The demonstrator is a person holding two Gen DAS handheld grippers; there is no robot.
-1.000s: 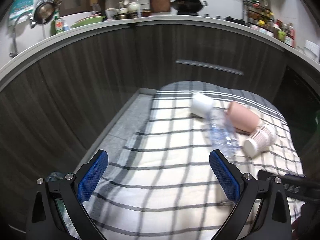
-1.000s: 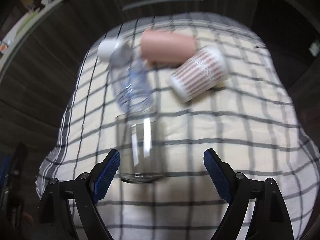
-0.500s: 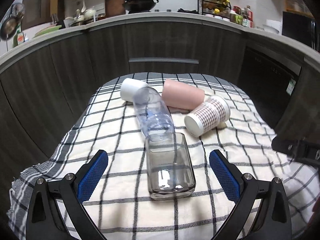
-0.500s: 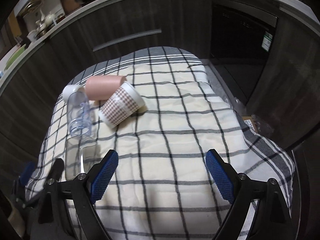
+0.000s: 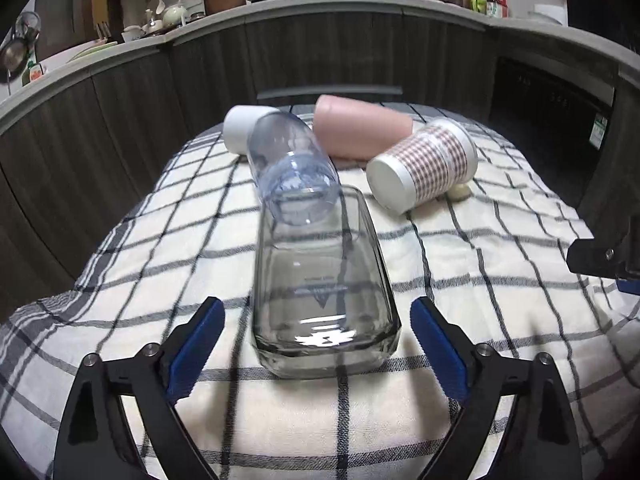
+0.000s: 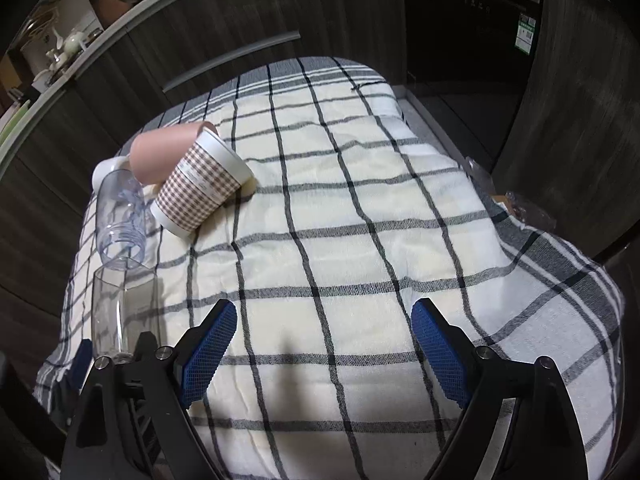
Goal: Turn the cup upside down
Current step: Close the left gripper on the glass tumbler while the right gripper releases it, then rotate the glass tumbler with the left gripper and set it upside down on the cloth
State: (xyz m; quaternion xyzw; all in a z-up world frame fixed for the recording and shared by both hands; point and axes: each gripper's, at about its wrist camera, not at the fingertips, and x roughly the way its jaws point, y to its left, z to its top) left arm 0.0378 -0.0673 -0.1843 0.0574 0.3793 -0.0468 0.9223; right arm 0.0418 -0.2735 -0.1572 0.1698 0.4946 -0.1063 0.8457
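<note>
We count four vessels on the checked cloth [image 5: 480, 264]: one clear glass cup [image 5: 324, 300], one clear plastic bottle [image 5: 292, 172] with a white cap [image 5: 240, 126], one pink cup [image 5: 360, 132], and one gingham paper cup [image 5: 424, 166]. The glass cup lies on its side in the left wrist view, its thick base toward us and its mouth pointing to 12 o'clock; it is colourless, smooth-walled, slightly wider at the base, with bright glints on the bottom edge. The bottle's base meets or overlaps the cup's mouth at 12 o'clock, though we cannot tell whether they touch. The pink cup lies on its side at about 1 o'clock from the glass cup, and the gingham cup lies tipped at 2 o'clock, just beside the pink one. The left gripper [image 5: 316, 348] has its jaws spread wide on either side of the glass cup's base, with cloth showing between each blue pad and the glass, so it grips nothing. The right gripper [image 6: 324, 344] also has its jaws released wide, over bare cloth, holding nothing; from there the glass cup [image 6: 124, 312] sits at 9 o'clock. Behind the cloth runs a dark cabinet front under a counter [image 5: 360, 2] crowded with kitchenware.
</note>
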